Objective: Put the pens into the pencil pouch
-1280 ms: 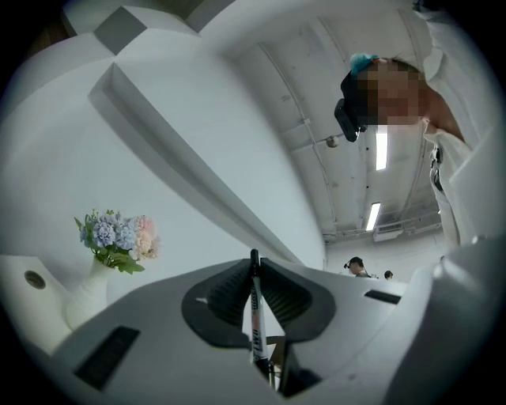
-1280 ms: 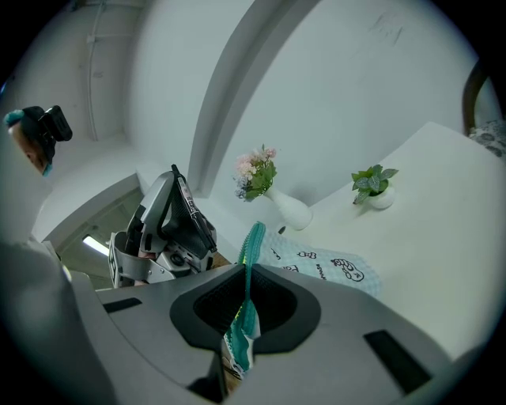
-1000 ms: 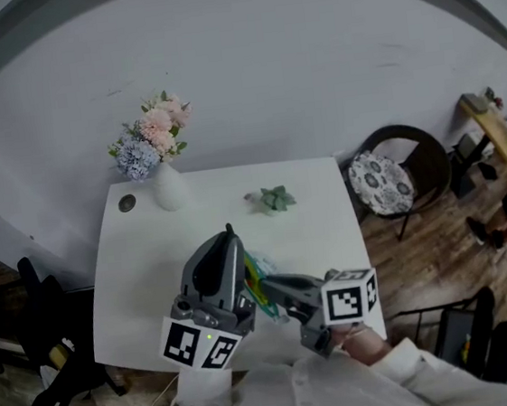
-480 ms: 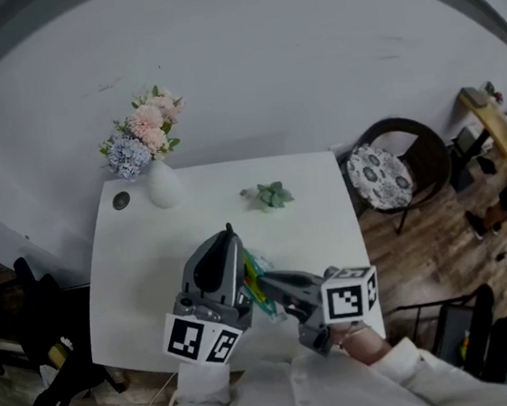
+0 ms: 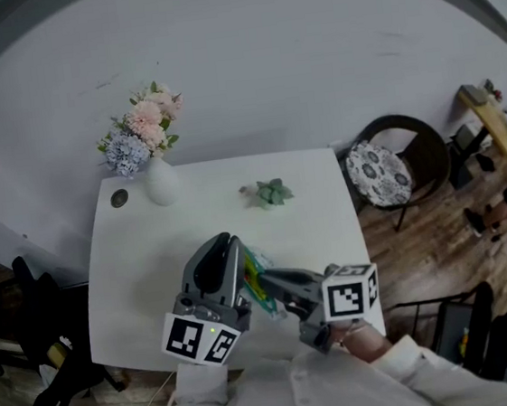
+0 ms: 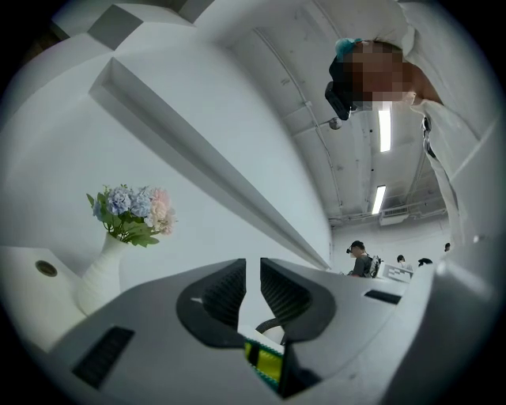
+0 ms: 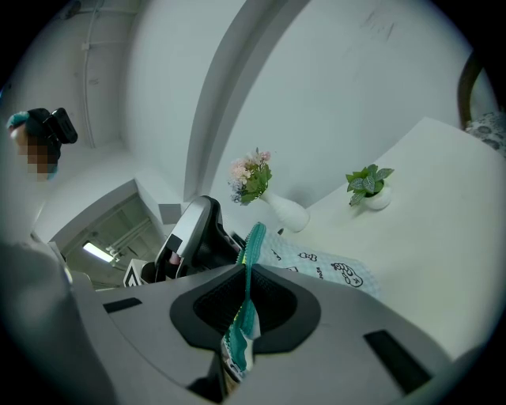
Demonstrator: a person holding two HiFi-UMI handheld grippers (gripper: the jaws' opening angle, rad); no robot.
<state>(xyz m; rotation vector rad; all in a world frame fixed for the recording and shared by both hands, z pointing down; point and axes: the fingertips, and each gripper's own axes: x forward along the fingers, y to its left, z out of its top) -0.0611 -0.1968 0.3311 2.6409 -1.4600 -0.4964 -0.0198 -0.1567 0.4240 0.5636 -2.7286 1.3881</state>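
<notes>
The pencil pouch (image 5: 262,289), pale blue with cartoon prints, a teal zip and a yellow-green part, hangs between my two grippers above the near part of the white table (image 5: 132,257). My right gripper (image 5: 270,285) is shut on its teal zip edge (image 7: 253,241), which stands upright between the pads; the pouch body (image 7: 332,265) lies beyond. My left gripper (image 5: 231,244) points slightly upward beside the pouch. A narrow slit shows between its pads (image 6: 253,273), and a yellow-and-teal strip of the pouch (image 6: 265,362) sits low between the jaws. No loose pen is visible.
A white vase of flowers (image 5: 162,185) and a small round disc (image 5: 119,198) stand at the table's far left. A small potted plant (image 5: 272,193) sits at the far middle. A dark chair with a patterned cushion (image 5: 396,172) stands to the right of the table.
My left gripper has sunk a little toward the table. The right gripper and the pouch edge in it have stayed put.
</notes>
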